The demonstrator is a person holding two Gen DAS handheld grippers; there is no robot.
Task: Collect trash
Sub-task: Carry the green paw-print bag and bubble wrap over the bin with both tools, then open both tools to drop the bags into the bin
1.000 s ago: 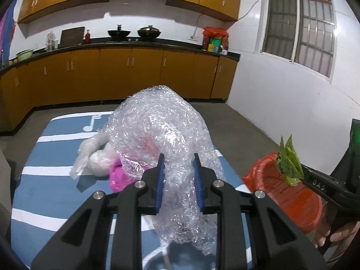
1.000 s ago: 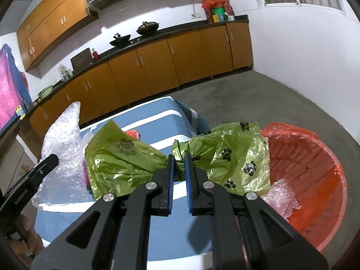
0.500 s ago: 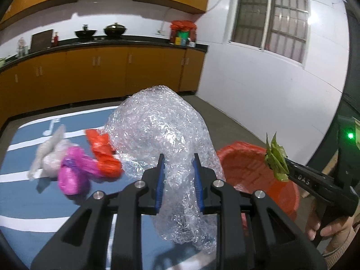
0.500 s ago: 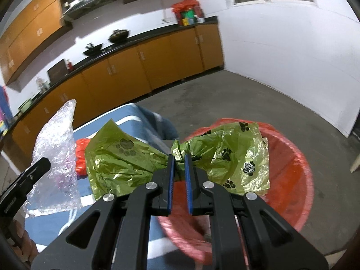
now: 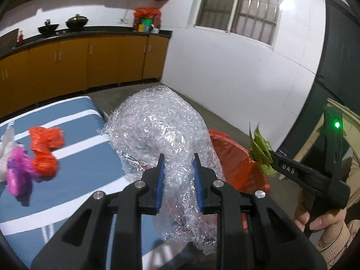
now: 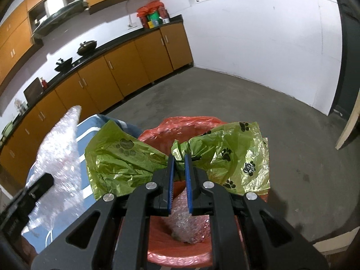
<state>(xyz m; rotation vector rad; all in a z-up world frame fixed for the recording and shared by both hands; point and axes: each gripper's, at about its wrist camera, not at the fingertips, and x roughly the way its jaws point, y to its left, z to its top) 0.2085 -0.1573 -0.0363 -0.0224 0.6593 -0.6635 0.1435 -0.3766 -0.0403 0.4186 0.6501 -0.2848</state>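
Note:
My left gripper (image 5: 177, 157) is shut on a big wad of clear bubble wrap (image 5: 157, 126), held above the table's right edge beside the red bin (image 5: 236, 157). The wrap also shows in the right wrist view (image 6: 58, 157). My right gripper (image 6: 178, 157) is shut on a green paw-print plastic bag (image 6: 225, 153) and holds it over the red bin (image 6: 180, 256). A piece of bubble wrap (image 6: 186, 225) lies inside the bin. The right gripper with the green bag (image 5: 261, 153) shows at the right of the left wrist view.
A red plastic bag (image 5: 45, 148), a pink bag (image 5: 18, 171) and a whitish bag (image 5: 4, 153) lie on the blue striped table (image 5: 74, 139). Orange kitchen cabinets (image 6: 126, 67) line the back wall. Grey floor (image 6: 270, 121) lies beyond the bin.
Both grippers swung to the right with their loads. The green bag went from over the table to over the red bin. The bubble wrap moved to the table's right edge, uncovering the red and pink bags.

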